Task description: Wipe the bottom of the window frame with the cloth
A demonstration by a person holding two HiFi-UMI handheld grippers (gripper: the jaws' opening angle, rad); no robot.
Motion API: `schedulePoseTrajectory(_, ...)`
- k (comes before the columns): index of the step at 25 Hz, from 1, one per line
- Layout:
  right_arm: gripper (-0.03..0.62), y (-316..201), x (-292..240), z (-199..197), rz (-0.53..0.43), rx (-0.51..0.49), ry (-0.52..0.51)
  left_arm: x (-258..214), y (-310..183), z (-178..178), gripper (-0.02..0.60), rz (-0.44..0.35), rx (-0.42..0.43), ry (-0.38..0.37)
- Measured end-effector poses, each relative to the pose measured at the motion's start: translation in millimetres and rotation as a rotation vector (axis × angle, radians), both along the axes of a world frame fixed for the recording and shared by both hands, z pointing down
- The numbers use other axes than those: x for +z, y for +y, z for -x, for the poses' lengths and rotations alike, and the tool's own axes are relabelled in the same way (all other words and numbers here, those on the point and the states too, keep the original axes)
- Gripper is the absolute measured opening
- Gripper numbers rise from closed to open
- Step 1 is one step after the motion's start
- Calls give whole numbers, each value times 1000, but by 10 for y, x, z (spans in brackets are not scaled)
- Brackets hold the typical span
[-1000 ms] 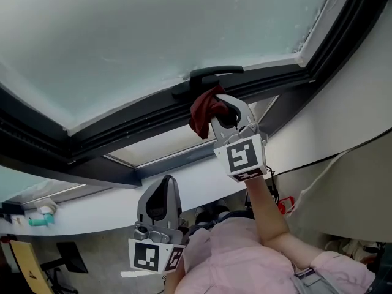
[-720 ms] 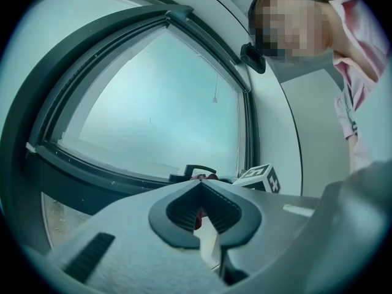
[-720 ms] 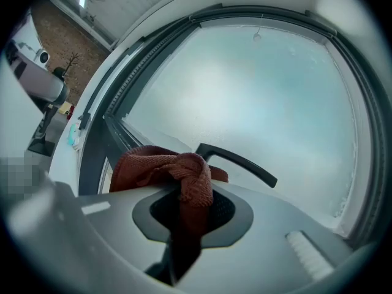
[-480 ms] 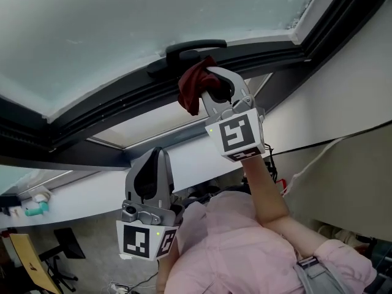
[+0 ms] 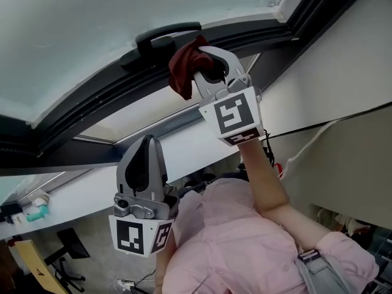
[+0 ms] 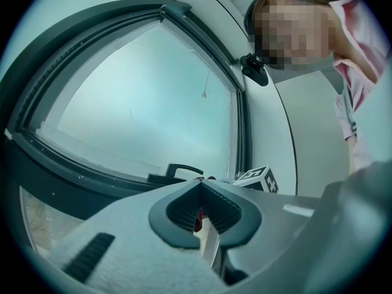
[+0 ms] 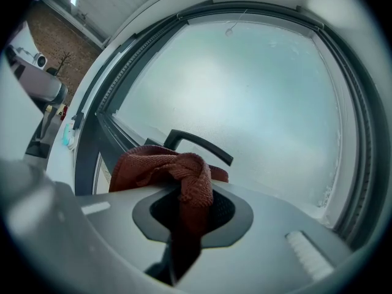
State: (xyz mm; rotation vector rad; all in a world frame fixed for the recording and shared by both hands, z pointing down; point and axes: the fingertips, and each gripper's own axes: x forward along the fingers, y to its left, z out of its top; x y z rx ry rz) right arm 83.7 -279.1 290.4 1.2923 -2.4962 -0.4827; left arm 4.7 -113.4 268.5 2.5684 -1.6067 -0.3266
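A long white ledge [image 5: 79,192] stretches from eight o'clock toward the centre, a small teal-and-white object [image 5: 38,212] resting on its far-left end.

place: probably office | cues: window frame [image 5: 86,115], swivel-chair base [image 5: 66,245]

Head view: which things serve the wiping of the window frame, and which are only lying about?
For the job: red cloth, right tongs shut on it, dark window frame.
Just lying about: small teal item, window handle, left tongs, shut and empty.
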Motion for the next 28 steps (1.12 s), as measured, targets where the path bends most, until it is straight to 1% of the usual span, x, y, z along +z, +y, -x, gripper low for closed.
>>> schedulePoseTrajectory(3,58,-12,-5,-41,-4,-1,1,1,-3,-6,-3,0,-9,-5)
schedulePoseTrajectory(8,58,-25,-14,-103,-3,2,33,-2,-16,-16,-4,-2,-20,-5)
schedulePoseTrajectory(17,58,-71,-3,-232,0,9,-28,1,-50,-91,-3,0,-15,-5)
schedulePoseTrajectory(28,58,-134,-1,-405,8,23,-46,2,-105,-172,-4,-1,-14,-3)
